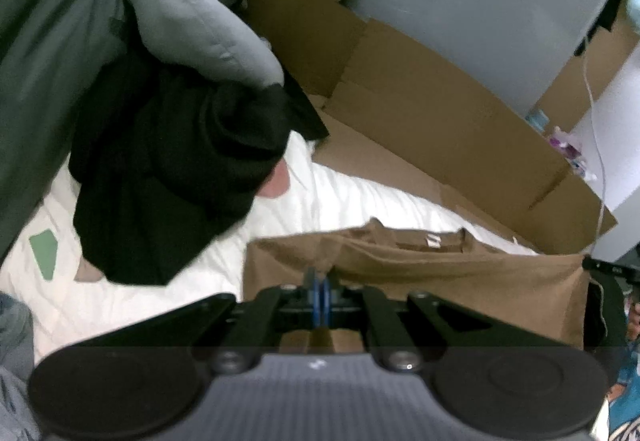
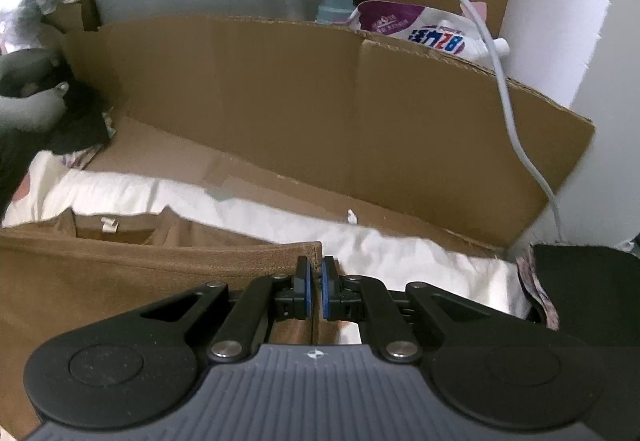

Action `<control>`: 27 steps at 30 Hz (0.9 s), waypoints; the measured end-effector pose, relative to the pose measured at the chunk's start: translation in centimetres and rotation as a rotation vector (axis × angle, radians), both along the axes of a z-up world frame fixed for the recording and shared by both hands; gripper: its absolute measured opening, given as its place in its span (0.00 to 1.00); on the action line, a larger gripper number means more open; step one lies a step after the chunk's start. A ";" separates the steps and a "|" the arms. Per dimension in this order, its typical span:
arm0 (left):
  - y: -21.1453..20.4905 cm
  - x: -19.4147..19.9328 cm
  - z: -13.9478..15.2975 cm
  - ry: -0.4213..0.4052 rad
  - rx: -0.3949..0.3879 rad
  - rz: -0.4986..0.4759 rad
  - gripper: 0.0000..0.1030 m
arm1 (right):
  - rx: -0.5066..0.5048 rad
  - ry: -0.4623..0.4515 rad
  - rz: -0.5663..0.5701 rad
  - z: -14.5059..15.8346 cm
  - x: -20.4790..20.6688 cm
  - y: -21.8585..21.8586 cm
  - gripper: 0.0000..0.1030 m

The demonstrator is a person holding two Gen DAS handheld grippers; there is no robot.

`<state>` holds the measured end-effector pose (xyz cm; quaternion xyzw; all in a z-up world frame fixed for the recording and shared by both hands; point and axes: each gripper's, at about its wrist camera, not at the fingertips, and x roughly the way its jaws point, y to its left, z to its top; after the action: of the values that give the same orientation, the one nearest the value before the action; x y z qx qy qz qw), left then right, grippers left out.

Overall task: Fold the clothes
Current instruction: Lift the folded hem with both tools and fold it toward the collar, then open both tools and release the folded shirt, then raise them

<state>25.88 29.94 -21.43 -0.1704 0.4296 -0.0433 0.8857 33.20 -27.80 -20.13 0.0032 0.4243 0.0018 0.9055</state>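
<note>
Shirt [image 1: 420, 273] on bed [image 1: 160, 281]; cardboard [image 1: 420, 113] behind (upright).

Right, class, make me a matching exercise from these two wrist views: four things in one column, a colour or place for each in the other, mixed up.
Things:
1. shirt
2. heap of clothes
3. pillow
4. cardboard

Descriptions:
A. black, on the white bedding
B. brown, pinched by both claws
C. grey, resting on the black heap
D. standing behind the bed

Pairs: 1-B, 2-A, 3-C, 4-D
</note>
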 end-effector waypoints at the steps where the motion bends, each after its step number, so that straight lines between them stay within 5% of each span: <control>1: 0.1 0.4 -0.1 0.002 -0.003 0.006 0.02 | 0.002 0.000 -0.003 -0.2 0.6 0.1 0.03; 18: 0.5 8.8 -6.1 0.093 0.065 0.036 0.02 | -0.041 0.070 -0.023 -4.7 9.0 2.1 0.03; 27: 0.5 9.2 -7.0 0.078 0.071 0.044 0.02 | -0.052 0.077 -0.028 -6.6 10.0 2.6 0.03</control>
<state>35.13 30.46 -28.42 -0.1499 0.4611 -0.0020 0.8746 43.17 -25.25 -26.73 -0.0142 0.4587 -0.0222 0.8882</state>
